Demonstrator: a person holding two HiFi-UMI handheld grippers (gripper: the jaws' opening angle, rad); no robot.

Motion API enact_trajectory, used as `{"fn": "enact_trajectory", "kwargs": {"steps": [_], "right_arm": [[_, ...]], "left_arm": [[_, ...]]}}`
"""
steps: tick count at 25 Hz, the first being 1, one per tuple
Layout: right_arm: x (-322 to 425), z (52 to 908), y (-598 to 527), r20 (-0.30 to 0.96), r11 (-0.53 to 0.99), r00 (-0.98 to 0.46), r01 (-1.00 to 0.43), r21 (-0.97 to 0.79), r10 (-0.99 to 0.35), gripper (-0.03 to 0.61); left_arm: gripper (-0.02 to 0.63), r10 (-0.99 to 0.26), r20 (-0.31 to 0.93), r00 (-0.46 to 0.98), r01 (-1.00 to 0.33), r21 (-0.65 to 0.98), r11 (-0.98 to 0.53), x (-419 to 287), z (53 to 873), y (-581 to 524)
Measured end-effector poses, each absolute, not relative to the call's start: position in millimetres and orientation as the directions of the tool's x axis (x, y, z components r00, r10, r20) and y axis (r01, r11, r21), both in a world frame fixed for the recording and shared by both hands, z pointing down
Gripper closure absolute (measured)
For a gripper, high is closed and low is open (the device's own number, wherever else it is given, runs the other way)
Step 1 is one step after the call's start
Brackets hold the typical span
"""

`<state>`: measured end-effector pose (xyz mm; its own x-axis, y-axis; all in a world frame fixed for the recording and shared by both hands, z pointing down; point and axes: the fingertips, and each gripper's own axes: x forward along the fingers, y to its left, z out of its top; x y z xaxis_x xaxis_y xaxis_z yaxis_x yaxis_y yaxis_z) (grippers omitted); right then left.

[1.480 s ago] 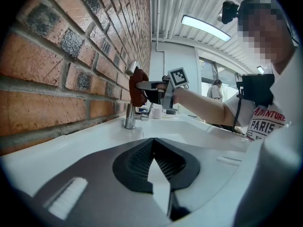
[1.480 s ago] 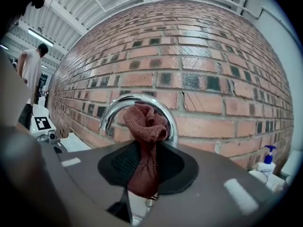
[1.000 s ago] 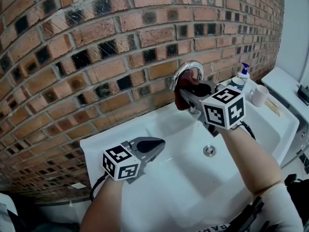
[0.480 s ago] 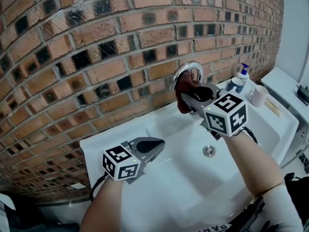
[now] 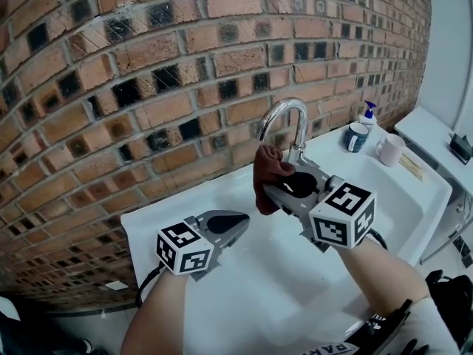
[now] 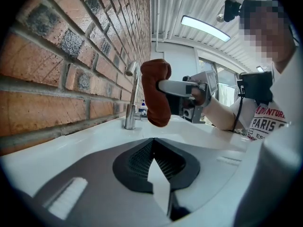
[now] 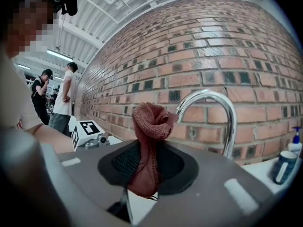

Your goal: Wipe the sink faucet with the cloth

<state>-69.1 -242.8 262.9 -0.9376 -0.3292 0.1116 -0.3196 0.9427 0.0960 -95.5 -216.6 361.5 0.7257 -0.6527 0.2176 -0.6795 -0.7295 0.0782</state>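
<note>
Your right gripper (image 5: 275, 192) clamps the cloth (image 5: 267, 174) just near-left of the faucet (image 5: 287, 117), apart from it | left gripper (image 5: 238, 226) closed, empty | wiping judged unfinished: bring cloth onto spout.

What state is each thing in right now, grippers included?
Faucet: no water running.
Cloth: bunched, clamped just below the spout.
Right gripper: shut on the cloth.
Left gripper: shut, nothing between the jaws.
Soap bottle: upright.
Blue cup: upright.
White mug: upright.
</note>
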Motion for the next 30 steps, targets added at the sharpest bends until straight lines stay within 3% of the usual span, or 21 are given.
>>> {"fn": "enact_trajectory", "kwargs": {"steps": [10,30], "right_arm": [[-69,351,-246,0.259,0.962,-0.936,-0.265,-0.067,-0.240,0.485],[-71,368,-240,0.303,0.974,-0.939,-0.204,-0.098,-0.166,0.492]], "left_arm": [[0.607,-0.651,0.219,0.726,-0.679,0.079,-0.730,-96,361,-216],[0.607,-0.651,0.217,0.727,-0.678,0.080,-0.731,-95,361,-216]]}}
